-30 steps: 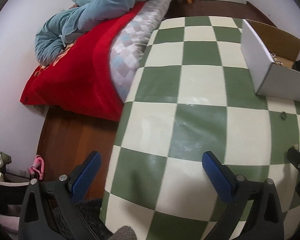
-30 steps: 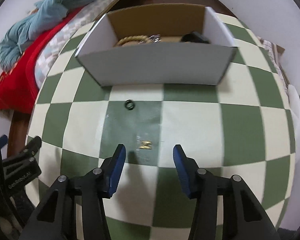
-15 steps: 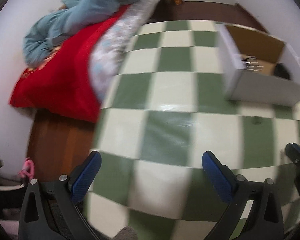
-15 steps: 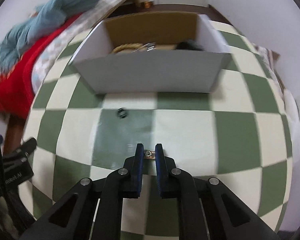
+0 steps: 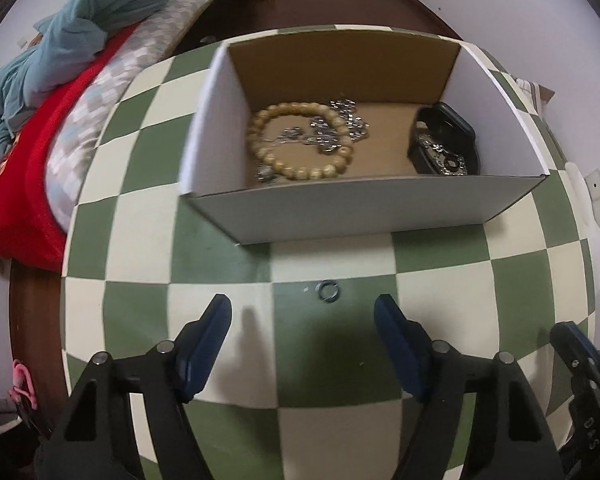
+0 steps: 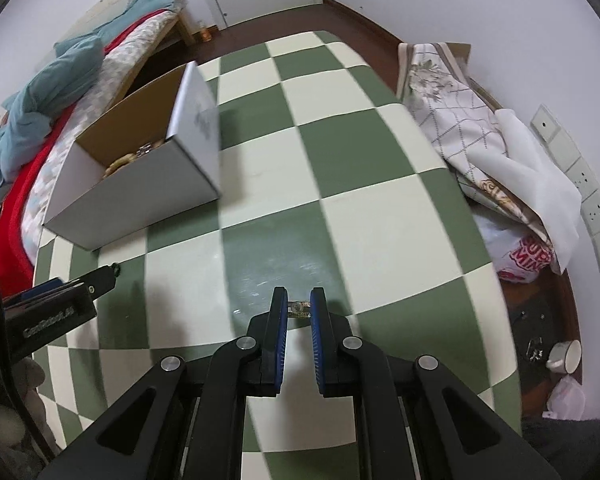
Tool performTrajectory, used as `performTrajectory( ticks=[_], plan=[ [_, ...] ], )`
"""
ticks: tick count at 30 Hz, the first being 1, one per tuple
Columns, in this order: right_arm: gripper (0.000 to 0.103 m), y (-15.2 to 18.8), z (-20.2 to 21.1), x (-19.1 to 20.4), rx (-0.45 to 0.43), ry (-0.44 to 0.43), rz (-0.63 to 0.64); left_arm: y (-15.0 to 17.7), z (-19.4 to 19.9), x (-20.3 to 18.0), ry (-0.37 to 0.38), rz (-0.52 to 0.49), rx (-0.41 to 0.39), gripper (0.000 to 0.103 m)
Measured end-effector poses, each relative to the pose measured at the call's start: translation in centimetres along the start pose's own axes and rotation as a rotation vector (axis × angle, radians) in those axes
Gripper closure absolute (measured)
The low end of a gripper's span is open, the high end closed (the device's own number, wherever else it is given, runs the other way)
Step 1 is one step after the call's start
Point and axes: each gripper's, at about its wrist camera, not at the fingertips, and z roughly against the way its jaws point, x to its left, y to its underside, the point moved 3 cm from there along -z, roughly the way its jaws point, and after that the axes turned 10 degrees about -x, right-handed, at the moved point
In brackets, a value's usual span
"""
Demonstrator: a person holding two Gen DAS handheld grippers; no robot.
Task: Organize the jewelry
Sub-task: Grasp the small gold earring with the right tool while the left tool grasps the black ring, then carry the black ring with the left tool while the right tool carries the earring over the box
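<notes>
The small gold piece [image 6: 299, 307] is pinched at the very tips of the right gripper [image 6: 299, 308], above the checked table [image 6: 380, 208] and well apart from the white box [image 6: 140, 196]. Only the tips hold it, so it could slip out and drop on the way to the box. It is tiny and would be hard to find again.

The dark ring [image 5: 327, 290] lies on the table just in front of the box. It sits ahead of the left gripper [image 5: 302, 312], between its two wide-apart fingers, not touching them. If the fingers close too fast, the ring could flick away.

Inside the box lie a bead bracelet [image 5: 300, 140], silver chains [image 5: 340, 124] and a black case [image 5: 444, 140].
</notes>
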Motion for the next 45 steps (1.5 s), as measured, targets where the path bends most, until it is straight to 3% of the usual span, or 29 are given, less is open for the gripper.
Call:
performTrajectory(
  ticks=[2, 4, 9, 18, 28, 35, 45],
  plan=[
    [0.091, -0.3, 0.1, -0.4, -0.006, 0.005, -0.006, 0.0, -0.2, -0.3, 0.005, -0.006, 0.001, 0.046],
    [0.091, -0.7, 0.0, -0.8, -0.01, 0.007, -0.017, 0.0, -0.6, -0.8, 0.021, -0.01, 0.017, 0.071],
    [0.091, -1.1, 0.0, -1.3, -0.014, 0.008, -0.03, 0.1, -0.9, -1.0, 0.047, -0.009, 0.006, 0.093],
    [0.091, -1.1, 0.8, -1.0, -0.02, -0.01, -0.029, 1.1, 1.4, -1.0, 0.034, -0.016, -0.048, 0.094],
    [0.091, -1.2, 4.4, 3.4, -0.06, -0.093, 0.063, 1.6, 10.3, 1.5, 0.054, 0.019, -0.191, 0.094],
    [0.091, -3.0, 7.6, 7.5, -0.102, -0.164, 0.125, -0.7, 14.9, 3.4, 0.083, 0.059, -0.27, 0.094],
    [0.091, -8.0, 9.7, 11.0, -0.143, -0.179, 0.207, -5.3, 15.7, 4.6, 0.097, 0.087, -0.298, 0.094]
  ],
)
